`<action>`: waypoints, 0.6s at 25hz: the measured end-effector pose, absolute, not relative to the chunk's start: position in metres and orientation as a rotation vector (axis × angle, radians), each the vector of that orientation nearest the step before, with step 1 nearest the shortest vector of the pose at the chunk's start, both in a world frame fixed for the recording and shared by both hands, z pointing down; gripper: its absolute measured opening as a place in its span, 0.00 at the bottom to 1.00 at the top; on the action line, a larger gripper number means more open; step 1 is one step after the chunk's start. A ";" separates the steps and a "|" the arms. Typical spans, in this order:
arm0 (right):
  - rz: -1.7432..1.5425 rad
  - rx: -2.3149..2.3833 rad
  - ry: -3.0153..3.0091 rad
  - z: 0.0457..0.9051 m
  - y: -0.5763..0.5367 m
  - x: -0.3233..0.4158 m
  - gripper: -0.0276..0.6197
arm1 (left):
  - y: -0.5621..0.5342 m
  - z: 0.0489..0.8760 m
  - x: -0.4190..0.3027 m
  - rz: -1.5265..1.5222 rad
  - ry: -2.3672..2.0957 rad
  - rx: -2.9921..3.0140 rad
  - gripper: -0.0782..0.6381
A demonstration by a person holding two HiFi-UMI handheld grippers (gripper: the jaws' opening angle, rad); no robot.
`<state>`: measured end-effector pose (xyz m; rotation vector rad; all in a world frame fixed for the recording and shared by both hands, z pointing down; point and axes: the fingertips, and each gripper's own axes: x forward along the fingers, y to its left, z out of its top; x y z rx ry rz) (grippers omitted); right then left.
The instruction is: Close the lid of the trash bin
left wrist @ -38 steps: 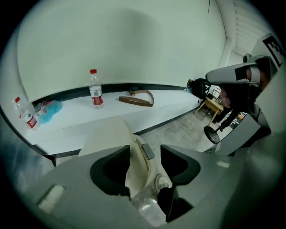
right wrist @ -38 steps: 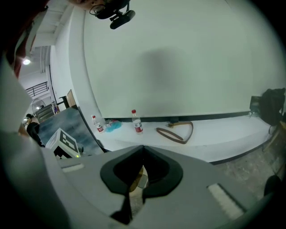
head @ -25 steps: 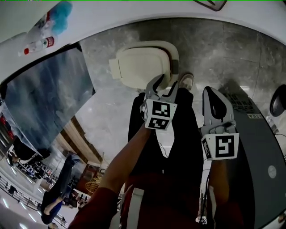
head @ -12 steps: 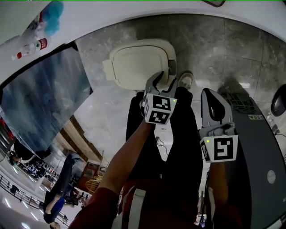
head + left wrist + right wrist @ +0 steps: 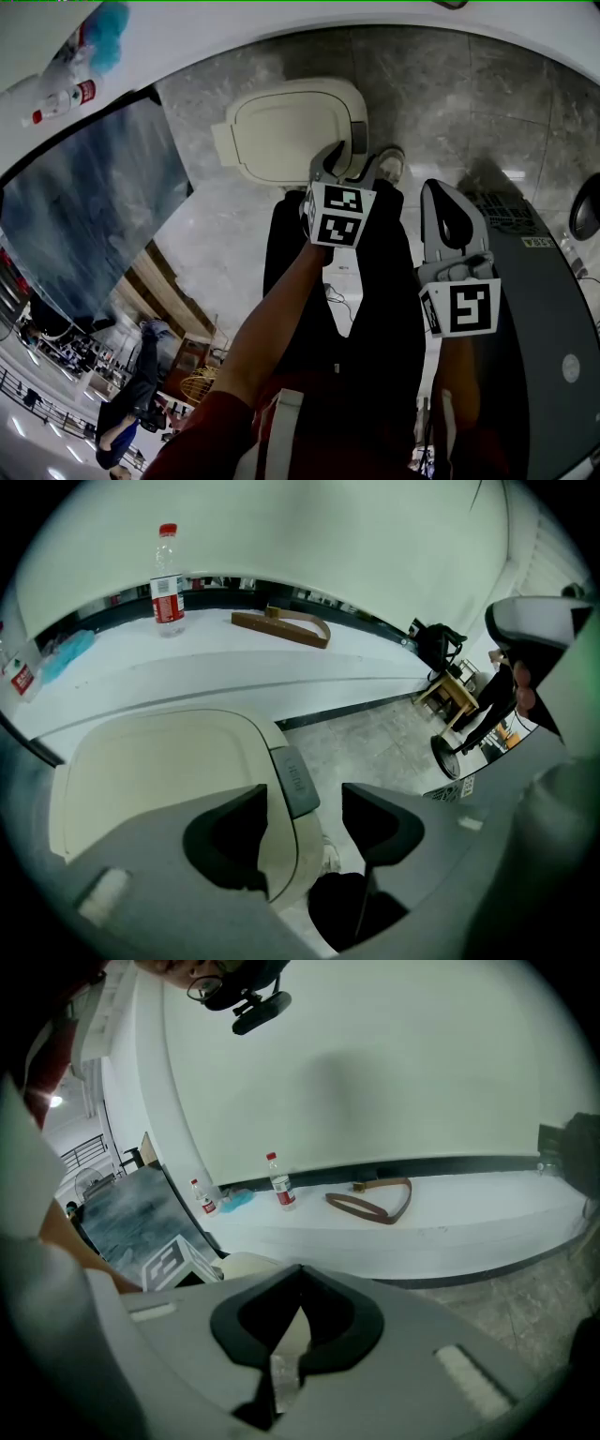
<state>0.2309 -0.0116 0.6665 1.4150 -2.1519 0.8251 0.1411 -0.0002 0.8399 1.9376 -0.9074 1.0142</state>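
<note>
The cream trash bin [image 5: 291, 127] stands on the grey floor with its lid [image 5: 159, 780] lying flat down. A grey latch tab [image 5: 295, 780] sits on its right rim. My left gripper [image 5: 349, 167] points steeply down at that rim. Its jaws have just been opening and now stand wide. In the left gripper view [image 5: 305, 803] the rim and tab show in the gap, and the pads do not press on them. My right gripper [image 5: 450, 202] hangs to the right of the bin over the person's leg, its jaws shut with nothing in them [image 5: 300, 1269].
A white ledge [image 5: 375, 663] behind the bin carries a water bottle [image 5: 168, 574], a brown strap [image 5: 286, 627] and a blue cloth [image 5: 66, 653]. A grey cabinet [image 5: 553, 309] is at the right, a dark panel [image 5: 84, 206] at the left. The person's shoe [image 5: 392, 167] touches the bin.
My left gripper has sunk a little toward the bin's right rim and its jaws have spread wider. The right gripper has stayed where it was.
</note>
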 end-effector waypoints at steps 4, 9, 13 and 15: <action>0.813 1.425 -2.151 0.663 -0.013 0.231 0.04 | 0.000 0.840 0.140 1.000 -0.889 1.949 0.47; 0.771 1.443 -2.148 0.647 -0.018 0.232 0.04 | 0.003 0.822 0.135 1.033 -0.856 1.991 0.47; 0.714 1.468 -2.161 0.623 -0.030 0.227 0.04 | -0.006 0.795 0.124 1.006 -0.878 2.016 0.47; 0.683 1.475 -2.177 0.605 -0.035 0.221 0.04 | -0.010 0.777 0.116 0.986 -0.894 2.027 0.47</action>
